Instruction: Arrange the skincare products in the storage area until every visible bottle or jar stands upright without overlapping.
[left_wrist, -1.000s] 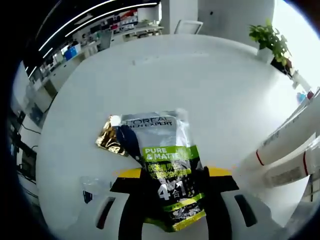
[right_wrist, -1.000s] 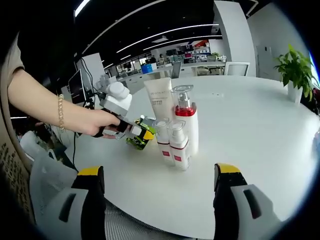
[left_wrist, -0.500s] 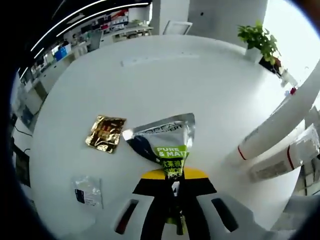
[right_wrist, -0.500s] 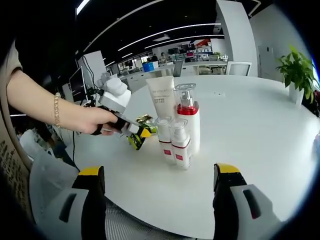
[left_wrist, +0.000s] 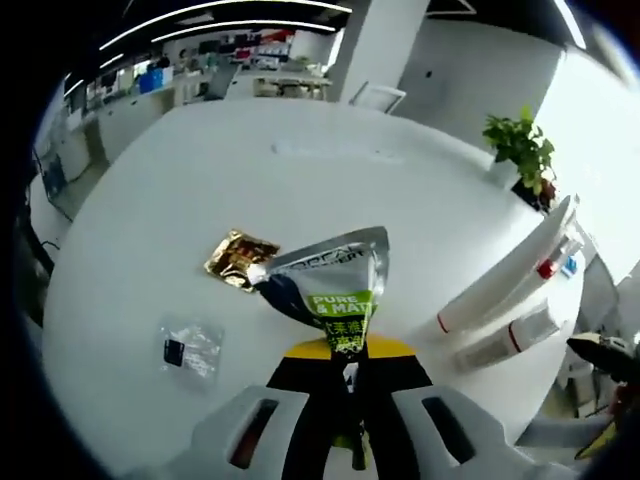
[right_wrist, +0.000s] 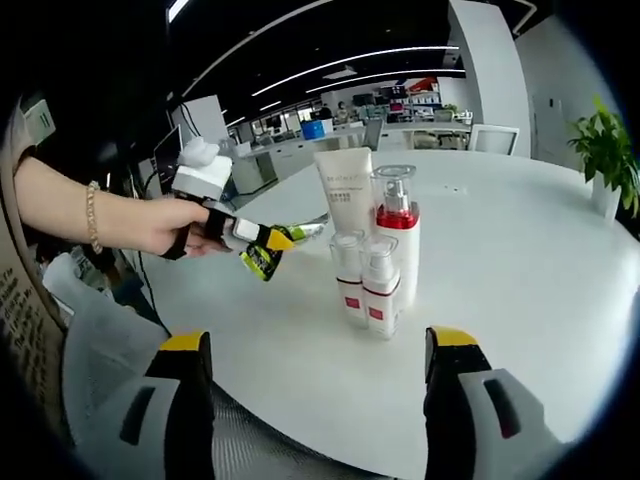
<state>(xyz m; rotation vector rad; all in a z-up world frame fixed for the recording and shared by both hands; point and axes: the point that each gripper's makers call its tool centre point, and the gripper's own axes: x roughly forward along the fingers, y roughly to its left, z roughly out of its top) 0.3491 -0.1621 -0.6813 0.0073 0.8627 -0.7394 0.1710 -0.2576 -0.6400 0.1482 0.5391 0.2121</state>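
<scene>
Sachet (left_wrist: 335, 290) pinched in my left tongs (left_wrist: 345, 375), jaws clenched on its green lower end; it hangs lifted clear of the table (left_wrist: 200, 180), at centre frame in the left gripper view. A second ago it lay flat and broad across the jaws, overlapping the gold packet (left_wrist: 238, 259); now it is edge-on and raised, and the gold packet lies apart, upper left of it. Clear packet (left_wrist: 190, 347) at lower left. My read: the overlap is undone, the sachet is not yet placed.

Right gripper view: bottles (right_wrist: 377, 255) upright in a tight cluster at centre, as before. My right tongs (right_wrist: 312, 400) gape wide and empty at the bottom edge, unchanged.
</scene>
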